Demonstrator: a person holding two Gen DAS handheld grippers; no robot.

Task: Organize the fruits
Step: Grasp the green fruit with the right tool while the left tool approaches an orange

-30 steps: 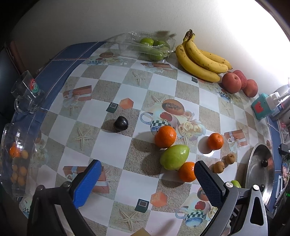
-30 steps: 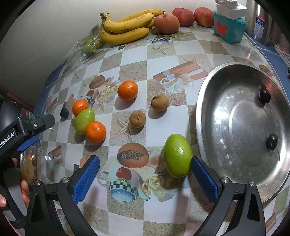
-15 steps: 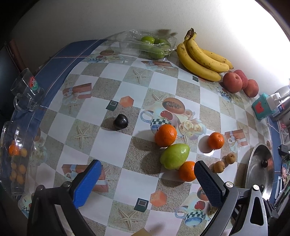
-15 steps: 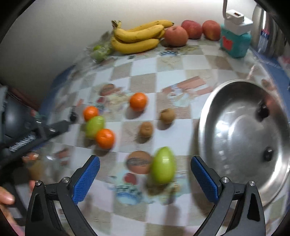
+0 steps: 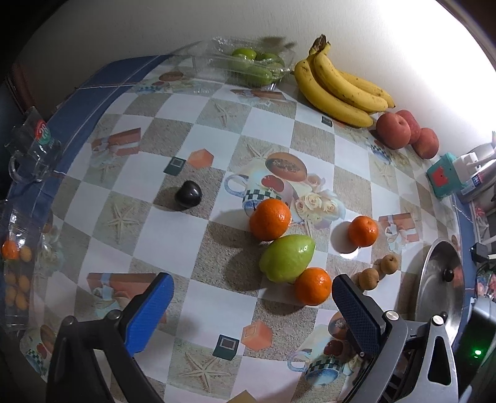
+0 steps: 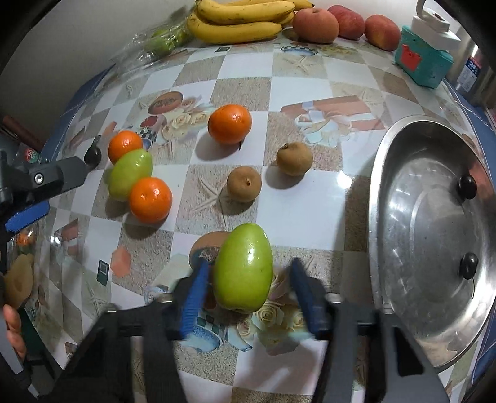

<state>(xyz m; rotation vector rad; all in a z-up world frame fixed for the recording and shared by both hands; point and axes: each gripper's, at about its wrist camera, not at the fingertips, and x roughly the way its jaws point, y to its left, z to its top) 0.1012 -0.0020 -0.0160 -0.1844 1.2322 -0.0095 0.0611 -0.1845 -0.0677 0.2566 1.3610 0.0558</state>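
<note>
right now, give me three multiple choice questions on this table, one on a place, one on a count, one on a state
1. Where does the banana bunch lie?
A. against the wall, beside the red fruits
B. inside the steel lid
C. between the right tongs

2. How many oranges lie loose on the tablecloth?
A. one
B. three
C. five

3. How do the right tongs stand to the near green fruit?
A. far off to one side
B. closing with it between the jaws
C. holding it high above the table

Answers:
1 A, the bunch lies by the wall next to the red fruits.
2 B, three show in both views.
3 B, the blurred pads flank the fruit.
</note>
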